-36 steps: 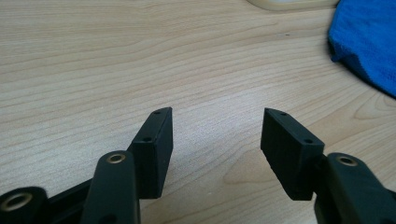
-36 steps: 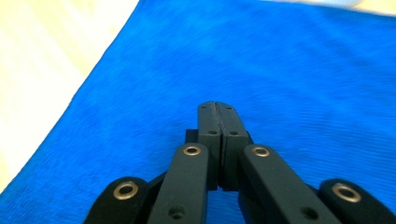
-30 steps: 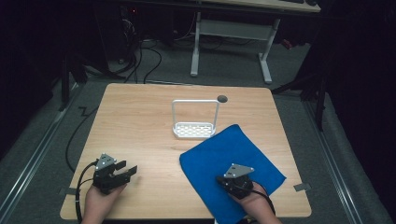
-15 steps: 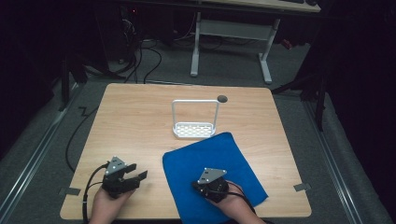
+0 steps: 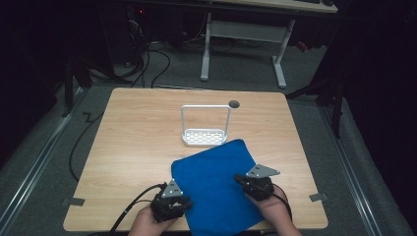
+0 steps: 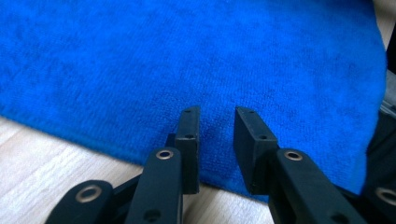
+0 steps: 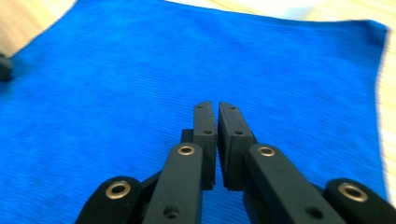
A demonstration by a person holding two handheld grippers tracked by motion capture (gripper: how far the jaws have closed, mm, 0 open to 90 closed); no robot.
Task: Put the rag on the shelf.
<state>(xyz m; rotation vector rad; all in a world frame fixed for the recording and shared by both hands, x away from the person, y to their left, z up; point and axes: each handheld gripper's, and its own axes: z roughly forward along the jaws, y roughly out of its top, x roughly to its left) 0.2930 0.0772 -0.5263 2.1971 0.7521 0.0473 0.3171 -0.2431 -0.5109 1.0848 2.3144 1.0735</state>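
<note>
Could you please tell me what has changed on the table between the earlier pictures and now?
The blue cloth has slid left and toward the person, away from the table's right edge, with the shut right gripper resting on it. The left gripper has moved right to the cloth's left edge, and its jaws have just been closing there, a gap left between them. The white rack and the wooden table stayed as they were.

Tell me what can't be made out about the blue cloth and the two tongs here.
- Blue cloth: its near edge is cut off by the bottom of the high view.
- Right tongs: whether cloth is pinched between the nearly closed jaws; they hide it.
- Left tongs: whether the tips touch the cloth; too small in the high view.
</note>
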